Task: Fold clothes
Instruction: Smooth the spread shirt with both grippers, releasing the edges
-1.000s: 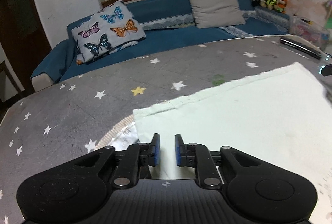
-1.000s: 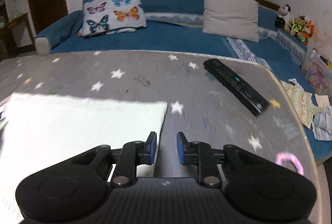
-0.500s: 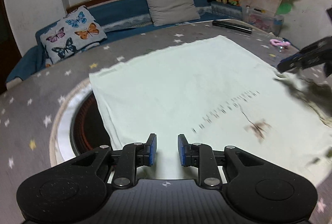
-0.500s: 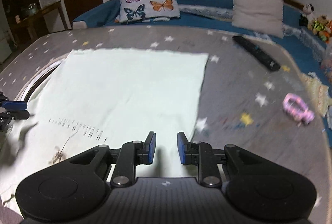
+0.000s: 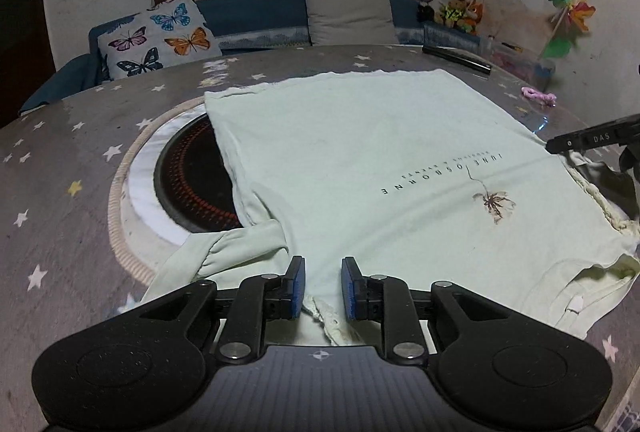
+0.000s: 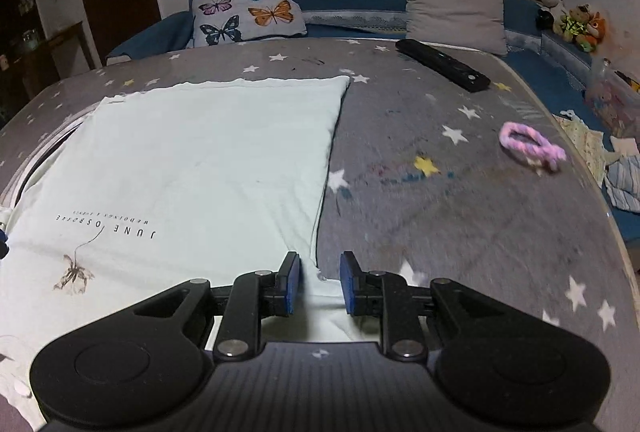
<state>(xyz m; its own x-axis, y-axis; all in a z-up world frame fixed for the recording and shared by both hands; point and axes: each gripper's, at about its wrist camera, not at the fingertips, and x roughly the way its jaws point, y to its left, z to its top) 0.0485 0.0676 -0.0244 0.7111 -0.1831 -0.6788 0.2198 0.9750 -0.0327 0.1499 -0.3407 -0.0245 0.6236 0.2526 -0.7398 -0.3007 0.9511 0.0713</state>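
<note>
Pale green T-shirt (image 5: pixel 372 152) lies spread flat on the star-print table (image 5: pixel 60 216), print side up, its left edge partly over a round black burner (image 5: pixel 192 184). Left gripper (image 5: pixel 322 286) sits low at the shirt's near edge, jaws slightly apart, lace trim between them but not pinched. Right gripper (image 6: pixel 316 284) is at the shirt's right edge near the sleeve, jaws also slightly apart, gripping nothing. Black remote (image 6: pixel 442 64) lies at the far right, pink hair tie (image 6: pixel 530 144) to the right, both clear of the shirt.
</note>
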